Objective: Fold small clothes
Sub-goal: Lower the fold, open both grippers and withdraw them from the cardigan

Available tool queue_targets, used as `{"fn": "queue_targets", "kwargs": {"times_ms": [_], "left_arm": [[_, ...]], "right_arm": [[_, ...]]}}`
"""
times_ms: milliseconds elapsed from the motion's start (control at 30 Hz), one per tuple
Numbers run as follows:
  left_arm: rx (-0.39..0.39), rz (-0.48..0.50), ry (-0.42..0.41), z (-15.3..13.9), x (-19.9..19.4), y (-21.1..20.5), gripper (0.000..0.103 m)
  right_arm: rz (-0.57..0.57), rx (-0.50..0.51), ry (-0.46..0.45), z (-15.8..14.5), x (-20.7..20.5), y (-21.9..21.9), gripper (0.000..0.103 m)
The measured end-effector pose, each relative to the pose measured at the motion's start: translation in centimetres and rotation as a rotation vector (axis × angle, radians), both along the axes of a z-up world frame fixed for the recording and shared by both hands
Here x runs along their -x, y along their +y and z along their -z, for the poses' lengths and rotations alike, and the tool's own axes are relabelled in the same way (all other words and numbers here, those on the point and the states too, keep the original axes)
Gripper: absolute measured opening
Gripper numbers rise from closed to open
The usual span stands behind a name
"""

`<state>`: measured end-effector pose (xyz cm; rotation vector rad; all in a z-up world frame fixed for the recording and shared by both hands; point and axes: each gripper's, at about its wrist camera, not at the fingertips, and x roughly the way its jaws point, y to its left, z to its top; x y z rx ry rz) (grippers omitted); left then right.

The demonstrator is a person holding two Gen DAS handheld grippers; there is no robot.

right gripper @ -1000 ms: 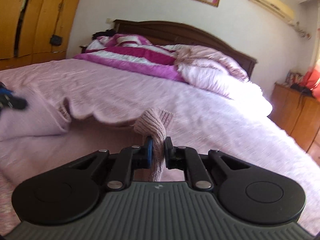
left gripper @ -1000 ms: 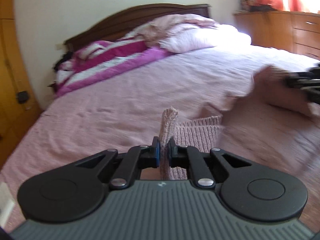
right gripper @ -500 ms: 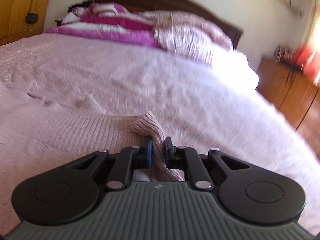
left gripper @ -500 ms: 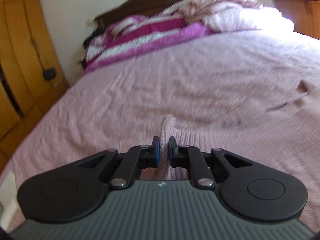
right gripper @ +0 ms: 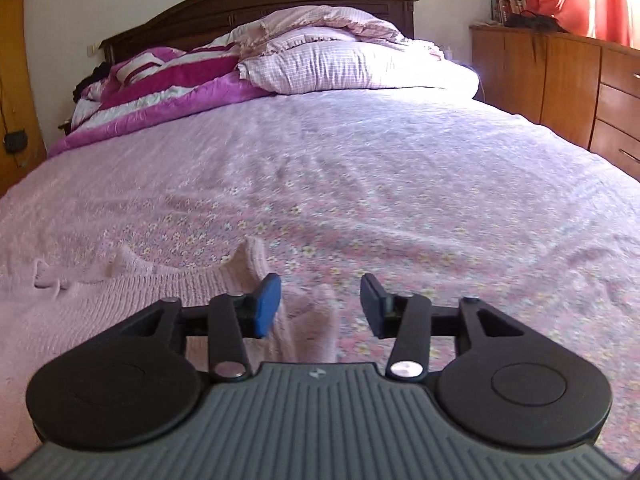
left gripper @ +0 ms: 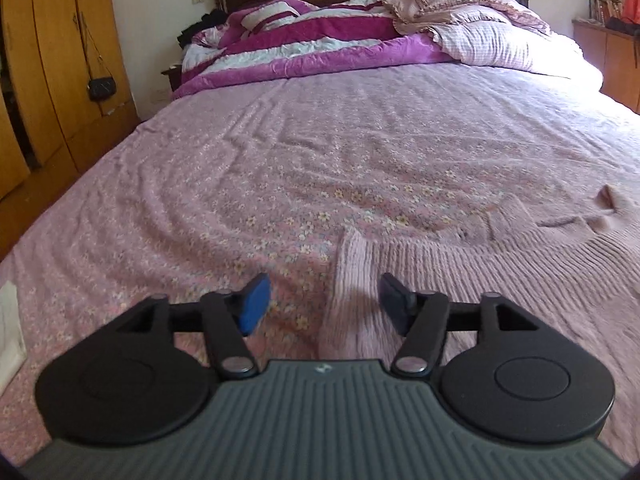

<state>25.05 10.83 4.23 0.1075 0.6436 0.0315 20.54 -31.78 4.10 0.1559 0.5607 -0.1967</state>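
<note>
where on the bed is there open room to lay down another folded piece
Free: the floral pink bedspread between the pink knitted sweater and the magenta striped quilt, plus right of the sweater's corner. Crowded: the headboard end, with the checked pillow.

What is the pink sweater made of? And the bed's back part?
The pink sweater looks like soft knitted yarn, maybe wool: you can see ribbed rows and fuzz. The headboard looks like dark wood with a slight polish, with carved panels.
</note>
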Motion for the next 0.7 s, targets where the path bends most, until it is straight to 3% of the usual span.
{"fn": "queue_targets", "kwargs": {"times_ms": [100, 267, 700], "left_arm": [[0.003, 0.023, 0.015, -0.6, 1.7, -0.2, 0.067], [0.011, 0.046, 0.065, -1.4, 4.6, -1.1, 0.068], [0.121, 0.041, 0.163, -2.3, 11.4, -3.1, 0.068]], "right_arm": [[-0.004, -0.054, -0.028, -1.1, 2.2, -0.6, 0.074], [-0.002, -0.142, -0.041, -1.7, 5.9, -1.1, 0.085], [-0.074, -0.263, 0.016, -1.0, 11.5, -0.1, 0.086]]}}
